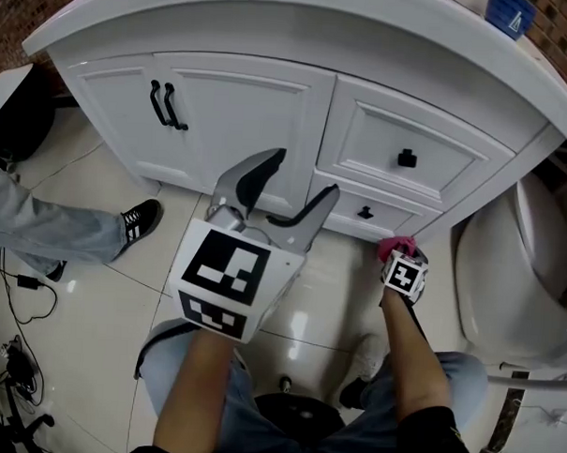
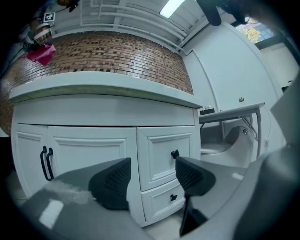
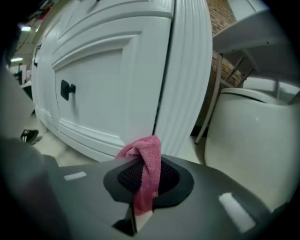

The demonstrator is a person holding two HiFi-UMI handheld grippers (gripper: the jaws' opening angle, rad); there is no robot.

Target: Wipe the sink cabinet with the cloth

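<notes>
The white sink cabinet (image 1: 270, 108) has two doors with black handles on the left and two drawers with black knobs on the right. My right gripper (image 1: 402, 257) is low at the cabinet's bottom right corner, shut on the pink cloth (image 1: 396, 245). In the right gripper view the pink cloth (image 3: 145, 161) is pinched between the jaws and sits close to the fluted corner post (image 3: 185, 70); whether it touches the post cannot be told. My left gripper (image 1: 290, 188) is held up in front of the doors, open and empty, and the left gripper view shows its open gripper (image 2: 152, 180) facing the drawers (image 2: 164, 159).
A white toilet (image 1: 516, 269) stands right of the cabinet, close to the right gripper. Another person's leg and black shoe (image 1: 138, 219) are on the tiled floor at left. Cables (image 1: 15, 350) lie at the lower left. My own knees and shoes (image 1: 362, 360) are below.
</notes>
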